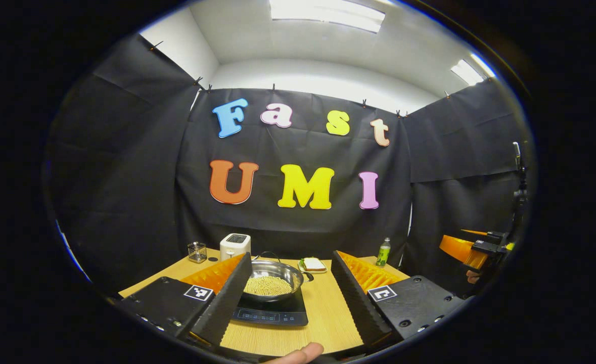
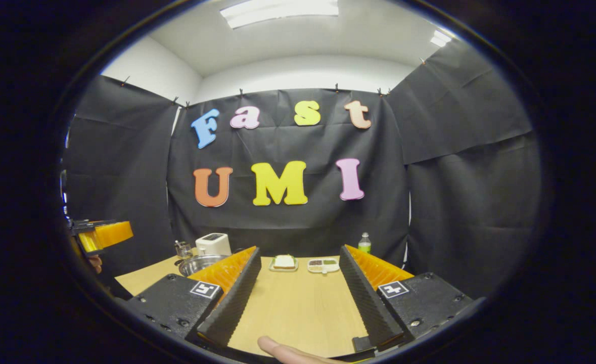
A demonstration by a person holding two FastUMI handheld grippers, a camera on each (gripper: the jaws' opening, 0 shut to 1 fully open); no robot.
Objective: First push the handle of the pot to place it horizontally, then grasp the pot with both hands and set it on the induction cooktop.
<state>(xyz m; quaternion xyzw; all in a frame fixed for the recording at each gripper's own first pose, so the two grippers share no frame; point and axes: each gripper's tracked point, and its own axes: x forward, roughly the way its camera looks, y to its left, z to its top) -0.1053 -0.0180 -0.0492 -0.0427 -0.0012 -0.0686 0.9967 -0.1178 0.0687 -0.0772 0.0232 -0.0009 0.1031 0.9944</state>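
Pot (image 1: 271,281), steel and bean-laden, sits on the cooktop (image 1: 272,311); probably heavy, slick, best gripped by opposite rims. Both grippers (image 1: 288,293) (image 2: 298,293) gape wide.

Pale wood-grain surface (image 1: 323,308) noted; induction cooktop (image 1: 272,311) set on it near the front; toaster (image 1: 235,245) and glass jar (image 1: 197,252) at back left; sandwich plate (image 1: 314,265), divided dish (image 2: 323,265) and green bottle (image 1: 383,252) placed along the back.
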